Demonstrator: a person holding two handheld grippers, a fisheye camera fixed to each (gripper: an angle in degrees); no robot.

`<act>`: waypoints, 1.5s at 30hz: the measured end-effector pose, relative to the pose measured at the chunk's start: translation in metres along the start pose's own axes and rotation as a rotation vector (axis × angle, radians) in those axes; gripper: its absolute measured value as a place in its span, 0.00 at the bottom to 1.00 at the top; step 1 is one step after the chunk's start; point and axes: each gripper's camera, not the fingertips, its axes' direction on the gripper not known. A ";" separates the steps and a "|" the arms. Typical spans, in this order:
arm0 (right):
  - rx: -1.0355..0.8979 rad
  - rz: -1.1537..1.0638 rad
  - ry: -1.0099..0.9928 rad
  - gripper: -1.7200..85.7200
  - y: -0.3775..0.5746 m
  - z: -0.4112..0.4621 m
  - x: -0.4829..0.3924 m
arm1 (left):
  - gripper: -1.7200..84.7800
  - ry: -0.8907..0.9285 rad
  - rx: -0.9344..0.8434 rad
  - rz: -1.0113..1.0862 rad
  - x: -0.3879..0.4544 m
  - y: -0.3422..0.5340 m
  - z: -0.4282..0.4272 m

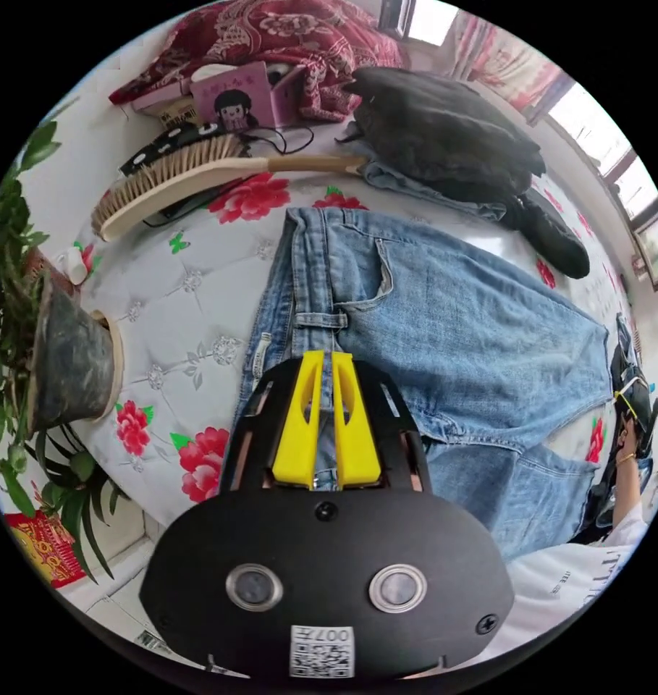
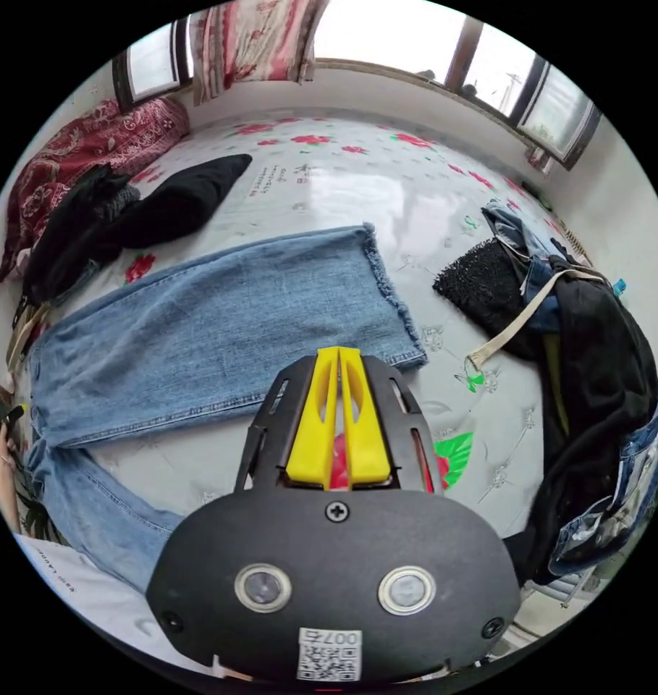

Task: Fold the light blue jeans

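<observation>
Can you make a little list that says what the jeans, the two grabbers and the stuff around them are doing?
jeans: light blue jeans spread flat on the flowery bed cover
left gripper: left gripper at the waistband, yellow jaws close together, grip cannot be told
right gripper: right gripper near the frayed hem, jaws together, holding nothing
nearby: wooden brush, dark clothes pile, potted plant
fold: not yet started

The light blue jeans (image 1: 444, 340) lie spread flat, waistband at centre of the left gripper view; in the right gripper view, one leg crosses mid-frame, its frayed hem (image 2: 390, 289) at centre-right.
</observation>
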 end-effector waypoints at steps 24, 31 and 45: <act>-0.089 -0.393 -0.500 0.02 0.210 -0.112 -0.148 | 0.06 0.428 -0.274 0.150 -0.113 0.104 0.002; -0.088 -0.285 -0.460 0.02 0.245 -0.128 -0.110 | 0.06 0.156 0.302 0.242 -0.130 0.141 -0.075; -0.142 0.321 -0.453 0.08 0.334 -0.123 0.064 | 0.10 0.114 0.168 -0.067 -0.250 0.243 -0.083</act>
